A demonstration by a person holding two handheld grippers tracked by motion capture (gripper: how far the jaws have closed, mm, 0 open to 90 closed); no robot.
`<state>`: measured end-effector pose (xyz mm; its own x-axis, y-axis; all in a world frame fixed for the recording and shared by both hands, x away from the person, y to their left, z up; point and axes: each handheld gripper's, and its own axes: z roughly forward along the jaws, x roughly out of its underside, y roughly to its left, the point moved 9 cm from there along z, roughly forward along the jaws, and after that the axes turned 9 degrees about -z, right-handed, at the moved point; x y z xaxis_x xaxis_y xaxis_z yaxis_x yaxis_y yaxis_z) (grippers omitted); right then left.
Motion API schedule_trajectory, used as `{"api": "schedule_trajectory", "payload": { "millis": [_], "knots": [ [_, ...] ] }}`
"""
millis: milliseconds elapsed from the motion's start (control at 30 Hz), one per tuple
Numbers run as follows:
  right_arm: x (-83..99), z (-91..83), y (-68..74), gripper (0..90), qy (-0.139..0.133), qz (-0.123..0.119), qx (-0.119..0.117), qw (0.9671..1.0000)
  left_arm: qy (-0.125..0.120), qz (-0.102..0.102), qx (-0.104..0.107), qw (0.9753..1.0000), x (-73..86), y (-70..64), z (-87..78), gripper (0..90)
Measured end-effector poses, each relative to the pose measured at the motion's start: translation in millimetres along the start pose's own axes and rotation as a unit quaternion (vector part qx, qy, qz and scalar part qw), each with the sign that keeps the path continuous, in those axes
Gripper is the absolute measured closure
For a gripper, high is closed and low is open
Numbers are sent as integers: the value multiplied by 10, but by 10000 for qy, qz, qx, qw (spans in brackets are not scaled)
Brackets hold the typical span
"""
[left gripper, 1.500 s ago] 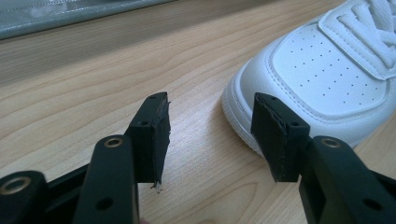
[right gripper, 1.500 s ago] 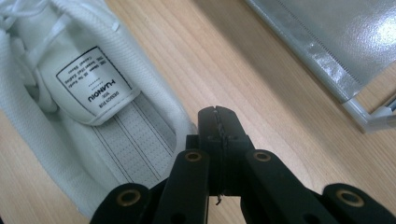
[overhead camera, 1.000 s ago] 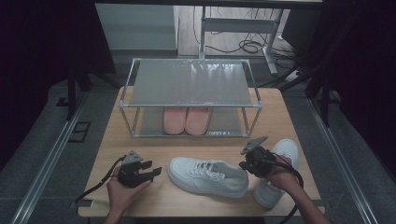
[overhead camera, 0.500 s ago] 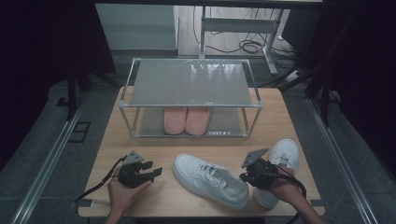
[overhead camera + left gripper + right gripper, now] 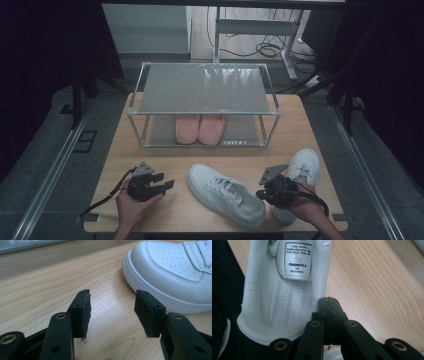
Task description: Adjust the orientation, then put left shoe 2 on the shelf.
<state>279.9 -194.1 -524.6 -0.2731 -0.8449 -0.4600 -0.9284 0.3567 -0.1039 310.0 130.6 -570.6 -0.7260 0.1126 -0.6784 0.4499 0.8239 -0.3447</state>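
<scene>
A white sneaker (image 5: 225, 195) lies aslant on the wooden table (image 5: 150, 155), toe to the left. My right gripper (image 5: 262, 192) is at its heel. In the right gripper view the jaws (image 5: 328, 307) are pressed together on the collar edge of the sneaker (image 5: 287, 302), and the label on the tongue shows. My left gripper (image 5: 167, 186) rests open on the table, left of the toe. In the left gripper view the jaws (image 5: 112, 312) stand apart with bare wood between them, and the sneaker's toe (image 5: 172, 272) sits just beyond, to the right.
A second white sneaker (image 5: 302, 170) lies behind my right hand near the table's right edge. A metal two-level rack (image 5: 205, 87) stands at the back, with a pair of pink shoes (image 5: 200, 129) on its lower level. Cables trail from both grippers.
My right gripper has pulled the sneaker's heel toward the front edge, so the shoe has swung to a steeper slant. The left gripper has stayed put.
</scene>
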Motion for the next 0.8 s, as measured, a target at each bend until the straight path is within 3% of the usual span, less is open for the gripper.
{"api": "schedule_trajectory", "payload": {
  "millis": [200, 433, 700, 800],
  "knots": [
    [-15, -8, -49, 890, -126, 129, -5, 9998, 9, 3, -15, 10000, 3, 3, 5, 473],
    [-147, -87, -152, 891, -573, 244, 118, 9980, -50, -12, -19, 10000, -10, 4, -20, 473],
    [-266, -135, -121, 869, -848, 220, 112, 9961, -50, -21, -1, 10000, -7, -7, -31, 473],
    [-303, -129, -90, 816, -890, 173, 65, 9959, -59, -25, -6, 10000, -16, 1, -35, 474]
  ]
}}
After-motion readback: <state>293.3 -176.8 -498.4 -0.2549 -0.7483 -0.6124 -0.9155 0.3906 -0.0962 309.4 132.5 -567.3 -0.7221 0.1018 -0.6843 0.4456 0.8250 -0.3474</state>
